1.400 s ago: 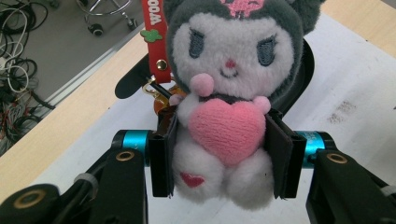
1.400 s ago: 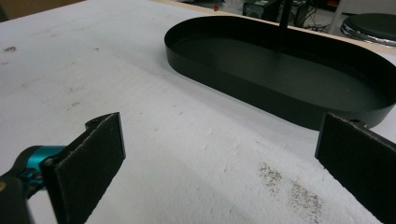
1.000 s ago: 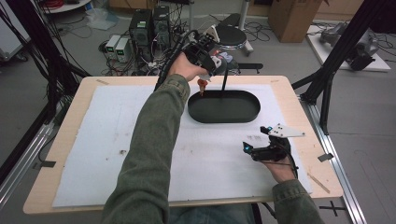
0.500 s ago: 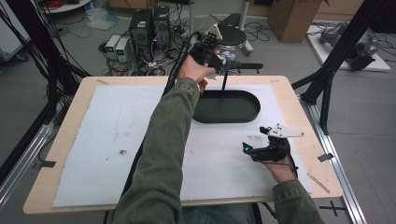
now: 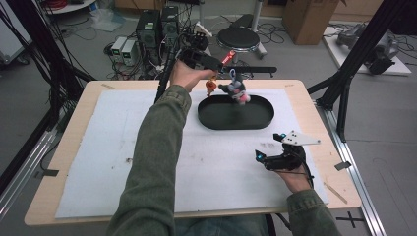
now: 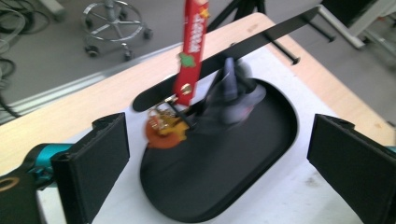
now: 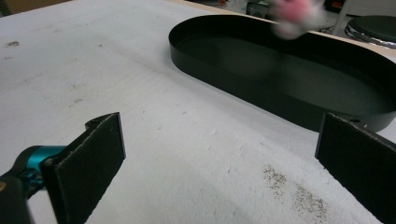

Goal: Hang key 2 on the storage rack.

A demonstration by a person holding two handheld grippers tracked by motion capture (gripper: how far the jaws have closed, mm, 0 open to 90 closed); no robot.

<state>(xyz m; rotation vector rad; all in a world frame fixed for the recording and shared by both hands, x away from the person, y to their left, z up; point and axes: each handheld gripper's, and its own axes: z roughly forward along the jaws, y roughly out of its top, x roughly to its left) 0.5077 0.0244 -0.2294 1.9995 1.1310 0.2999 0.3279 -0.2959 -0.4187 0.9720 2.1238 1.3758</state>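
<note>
Blurred past telling, a grey toy [image 6: 231, 95] on a red strap [image 6: 191, 51] hangs over the black tray [image 5: 236, 120], both grippers' jaws apart and empty.

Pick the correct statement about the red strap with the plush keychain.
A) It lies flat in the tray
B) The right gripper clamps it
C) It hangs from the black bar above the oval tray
C: the red strap dangles from the black bar over the oval tray.

Both sleeves [image 5: 152, 162] are olive green. Each gripper has flat black fingers [image 6: 95, 161] and a teal joint; the right gripper [image 5: 261, 158] carries a grey three-cornered plate [image 5: 297, 139].
</note>
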